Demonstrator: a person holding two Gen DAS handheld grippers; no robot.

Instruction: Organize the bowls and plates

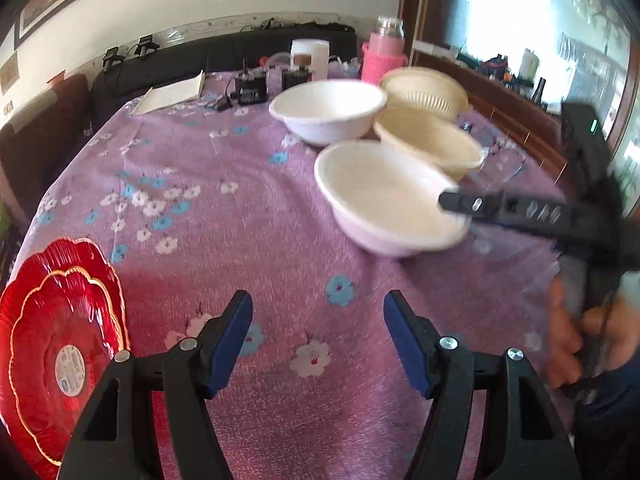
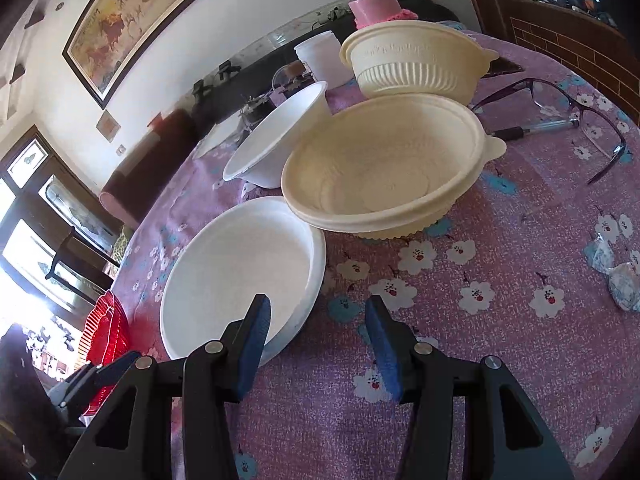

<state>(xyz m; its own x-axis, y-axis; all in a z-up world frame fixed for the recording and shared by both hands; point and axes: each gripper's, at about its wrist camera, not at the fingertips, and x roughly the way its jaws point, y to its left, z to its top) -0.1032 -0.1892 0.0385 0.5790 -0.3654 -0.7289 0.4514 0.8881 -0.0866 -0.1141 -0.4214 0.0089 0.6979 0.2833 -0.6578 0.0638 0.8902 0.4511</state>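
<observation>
At the far left of the left wrist view we find two red scalloped plates [image 1: 60, 344] stacked, the smaller on the larger, with a sticker at the centre; they lie at the near edge of the purple flowered tablecloth [image 1: 224, 240]. Moving right, a white bowl [image 1: 328, 110] sits empty toward the back, and nearer to us a second, nearest white bowl [image 1: 380, 196] is empty too (its rim is blurred). Just beside these stand a cream bowl [image 1: 430, 144] and, behind it, a cream ribbed bowl [image 1: 426, 88]; we see nothing inside the former, and the latter's inside is hidden. A pink flask [image 1: 384, 54] stands at the back.

Our left gripper [image 1: 318, 340] hovers over bare cloth, jaws spread wide and holding nothing. Our right gripper [image 2: 318, 344] is likewise spread; its left finger lies over the nearest white bowl's [image 2: 244, 276] rim and its right finger outside, neither visibly pressing. Further right lie spectacles [image 2: 560, 120] and a pen [image 2: 536, 128].
</observation>
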